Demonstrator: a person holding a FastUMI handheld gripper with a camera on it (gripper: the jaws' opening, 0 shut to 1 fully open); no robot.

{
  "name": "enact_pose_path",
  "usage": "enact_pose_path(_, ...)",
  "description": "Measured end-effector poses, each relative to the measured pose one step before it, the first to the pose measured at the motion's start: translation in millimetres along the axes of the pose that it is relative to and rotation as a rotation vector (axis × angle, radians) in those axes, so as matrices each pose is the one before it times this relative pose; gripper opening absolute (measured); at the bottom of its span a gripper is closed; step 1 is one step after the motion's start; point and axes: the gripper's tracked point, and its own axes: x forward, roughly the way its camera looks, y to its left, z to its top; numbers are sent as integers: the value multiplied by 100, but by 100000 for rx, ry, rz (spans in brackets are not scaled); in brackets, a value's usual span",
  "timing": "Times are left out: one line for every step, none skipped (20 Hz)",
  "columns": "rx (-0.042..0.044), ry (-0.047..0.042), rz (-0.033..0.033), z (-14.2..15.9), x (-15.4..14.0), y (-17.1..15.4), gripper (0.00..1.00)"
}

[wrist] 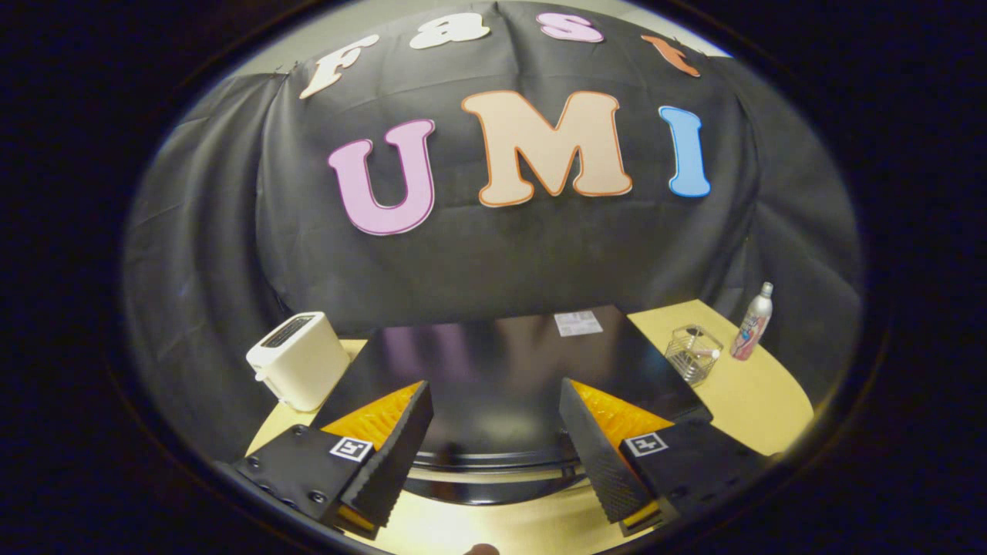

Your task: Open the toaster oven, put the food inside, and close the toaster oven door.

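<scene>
We see a small clear container [693,353] standing on the tan table [759,401], off to the right and beyond the right finger; something pale lies in it, but it is too small for us to name. Just beside it, farther right, a spray bottle [753,322] stands upright on the same table, the two near each other but apart.

The toaster oven [493,378] sits directly ahead of us, a broad black appliance whose glossy top fills the space between and beyond the fingers. A white label [577,323] lies flat on its far part. Along its near edge we make out a pale horizontal bar [493,461], which may be the door handle; we cannot tell for certain. We cannot see the door face from this high angle, nor whether it is open.

A white pop-up toaster [299,360] stands on the table to the left of the oven, just beyond the left finger, its slot facing up.

The gripper [493,432] is spread wide, its two fingers well apart with nothing between them. They hang above the oven's near edge and we cannot tell whether either one touches it.

At the very bottom a small rounded shape [483,549] pokes in, cut off and too little of it visible to identify.
</scene>
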Motion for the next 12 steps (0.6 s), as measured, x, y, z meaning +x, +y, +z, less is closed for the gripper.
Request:
enact_pose_path(-324,2135,-3,-931,79,10,100)
enact_pose_path(-333,1855,550,-694,-166,109,100)
enact_pose_path(-998,-2404,28,193,-149,76,100)
enact_pose_path(-1003,997,-279,-146,209,-94,100)
enact_pose_path(-1977,-630,-309,-245,-268,54,100)
enact_pose_path(-2808,231,-499,-150,-72,-24,100)
enact_pose_path(-436,-397,-509,-122,-361,-52,100)
enact_pose_path(1017,766,-787,-233,-409,-50,100)
enact_pose_path(917,-126,-736,-238,-450,-116,100)
enact_pose_path(209,592,-904,-221,-264,-230,100)
enact_pose_path(507,-471,-210,-118,-295,-116,100)
enact_pose_path(-193,167,-518,-103,-323,-292,100)
